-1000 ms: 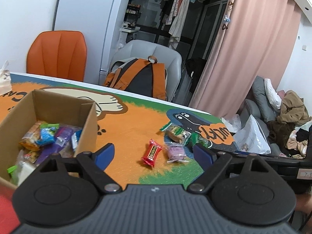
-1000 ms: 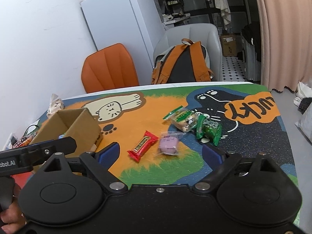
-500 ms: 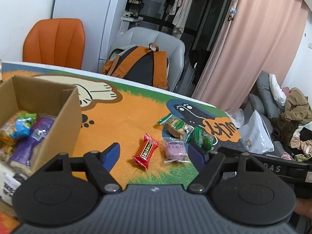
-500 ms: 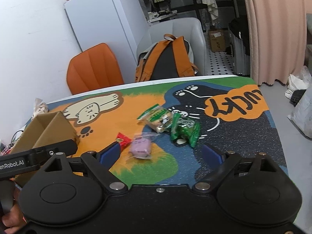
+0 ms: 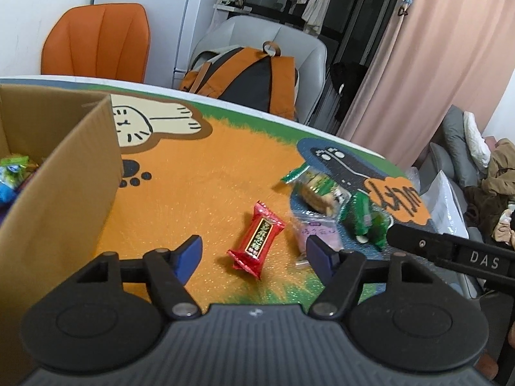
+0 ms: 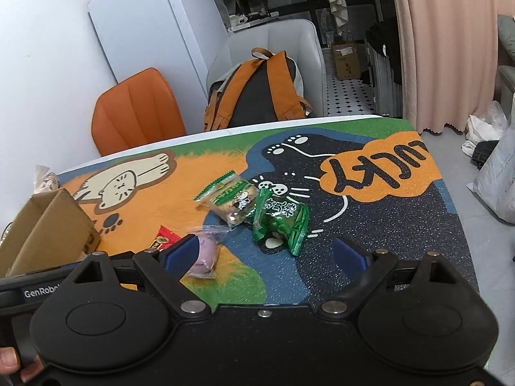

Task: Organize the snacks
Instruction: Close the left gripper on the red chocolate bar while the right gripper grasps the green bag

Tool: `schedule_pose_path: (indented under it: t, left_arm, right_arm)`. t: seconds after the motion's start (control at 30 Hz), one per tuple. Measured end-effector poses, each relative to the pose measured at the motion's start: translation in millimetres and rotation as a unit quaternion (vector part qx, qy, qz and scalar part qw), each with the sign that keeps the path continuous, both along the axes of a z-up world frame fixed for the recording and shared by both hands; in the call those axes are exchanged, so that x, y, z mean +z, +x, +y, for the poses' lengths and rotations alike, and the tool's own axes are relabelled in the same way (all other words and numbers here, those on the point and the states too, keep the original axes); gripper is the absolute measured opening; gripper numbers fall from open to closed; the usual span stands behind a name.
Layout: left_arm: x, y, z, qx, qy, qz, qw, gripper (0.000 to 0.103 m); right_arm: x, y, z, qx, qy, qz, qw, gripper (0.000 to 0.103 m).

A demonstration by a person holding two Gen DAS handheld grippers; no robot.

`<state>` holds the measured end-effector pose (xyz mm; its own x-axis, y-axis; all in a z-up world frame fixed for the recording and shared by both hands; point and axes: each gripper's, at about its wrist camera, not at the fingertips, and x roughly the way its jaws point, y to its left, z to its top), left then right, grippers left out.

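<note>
Four wrapped snacks lie loose on the worktop [image 6: 402,225], right of one cardboard box [image 5: 64,173] that already holds a few packets. Left to right: one red candy bar [image 5: 257,241], one purple-filled clear packet [image 6: 204,255], one green-edged biscuit packet [image 6: 231,199], one green sachet [image 6: 280,218] touching the biscuit packet. Left gripper [image 5: 254,252] hovers with fingers apart, the red bar between them. Right gripper [image 6: 267,254] is also spread wide, gripping nothing, just before the green sachet.
</note>
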<state>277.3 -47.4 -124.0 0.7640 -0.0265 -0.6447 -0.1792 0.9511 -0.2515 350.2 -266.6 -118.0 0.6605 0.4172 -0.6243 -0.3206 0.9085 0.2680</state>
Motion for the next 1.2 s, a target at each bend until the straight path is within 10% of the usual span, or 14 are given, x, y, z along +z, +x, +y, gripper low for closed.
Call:
schedule_pose_path:
  t: [0.53, 0.73, 1.2]
  left_arm:
    - [-17.5, 27.8, -0.1, 0.008, 0.017, 0.012, 0.9997, 0.052]
    - [-18.0, 25.2, 9.3, 0.018, 0.012, 0.017, 0.9996, 0.020]
    - [7.3, -14.8, 12.7, 0.016, -0.006, -0.007, 0.9998, 0.020]
  right_arm:
    - [-17.1, 40.8, 21.6, -0.014, -0.024, 0.011, 1.000, 0.084]
    - [-27.5, 46.0, 26.2, -0.015, -0.038, 0.016, 0.999, 0.044]
    - [-7.6, 3.7, 23.4, -0.003, -0.014, 0.013, 1.000, 0.037]
